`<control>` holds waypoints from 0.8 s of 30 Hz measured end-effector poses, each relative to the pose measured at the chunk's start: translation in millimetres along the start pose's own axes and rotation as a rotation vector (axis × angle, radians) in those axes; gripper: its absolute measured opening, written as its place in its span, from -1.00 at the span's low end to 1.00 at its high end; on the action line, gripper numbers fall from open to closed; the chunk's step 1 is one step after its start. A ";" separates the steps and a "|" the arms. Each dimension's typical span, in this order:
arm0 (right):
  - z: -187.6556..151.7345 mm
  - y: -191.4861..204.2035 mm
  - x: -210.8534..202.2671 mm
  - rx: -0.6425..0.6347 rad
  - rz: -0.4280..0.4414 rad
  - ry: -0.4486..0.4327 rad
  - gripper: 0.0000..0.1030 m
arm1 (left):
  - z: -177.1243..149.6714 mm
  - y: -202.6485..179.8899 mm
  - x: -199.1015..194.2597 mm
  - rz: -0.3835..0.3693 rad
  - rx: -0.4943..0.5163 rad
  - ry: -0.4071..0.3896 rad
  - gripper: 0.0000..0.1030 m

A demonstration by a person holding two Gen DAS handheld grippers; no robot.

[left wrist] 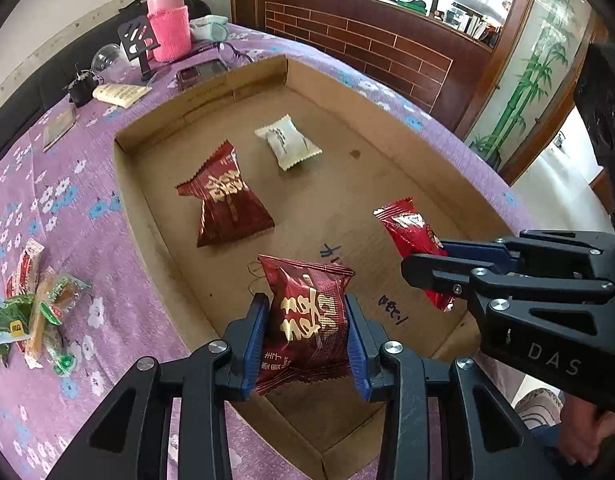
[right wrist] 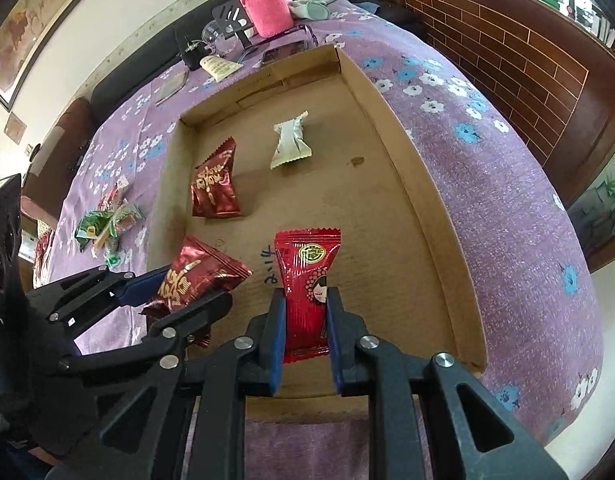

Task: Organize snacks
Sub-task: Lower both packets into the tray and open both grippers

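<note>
My left gripper (left wrist: pixel 307 316) is shut on a dark red snack packet (left wrist: pixel 307 320) with gold lettering, held over the near end of the shallow cardboard box (left wrist: pixel 155 128). The right gripper (right wrist: pixel 306 300) is shut on a bright red packet (right wrist: pixel 307 280) with a cartoon face, over the box's near right part. Each gripper shows in the other's view: the right gripper (left wrist: pixel 423 264) at right, the left gripper (right wrist: pixel 187 292) at left. Inside the box lie another dark red packet (left wrist: pixel 227 204) and a white packet (left wrist: pixel 287 142).
A purple flowered cloth (left wrist: pixel 67 208) covers the table. Several green and red snack packets (left wrist: pixel 39 316) lie on it left of the box. At the far end stand a pink-sleeved bottle (left wrist: pixel 169 24), a black phone stand (left wrist: pixel 137 42), a clear cup (left wrist: pixel 107 60) and small clutter.
</note>
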State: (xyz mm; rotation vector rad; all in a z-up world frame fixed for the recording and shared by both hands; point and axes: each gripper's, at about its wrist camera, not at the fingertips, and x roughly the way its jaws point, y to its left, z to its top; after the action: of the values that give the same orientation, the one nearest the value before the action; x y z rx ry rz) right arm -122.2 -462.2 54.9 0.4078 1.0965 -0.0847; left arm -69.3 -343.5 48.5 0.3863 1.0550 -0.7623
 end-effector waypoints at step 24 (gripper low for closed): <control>1.0 17.4 -33.8 -0.033 -0.116 -0.180 -0.27 | -6.7 4.7 -24.8 0.004 0.004 -0.087 -0.04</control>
State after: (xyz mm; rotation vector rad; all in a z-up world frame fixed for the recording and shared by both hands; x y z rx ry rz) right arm -132.3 -451.0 89.8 0.3007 0.9424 -0.2020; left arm -77.0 -326.8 67.0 0.3555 0.9713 -0.7707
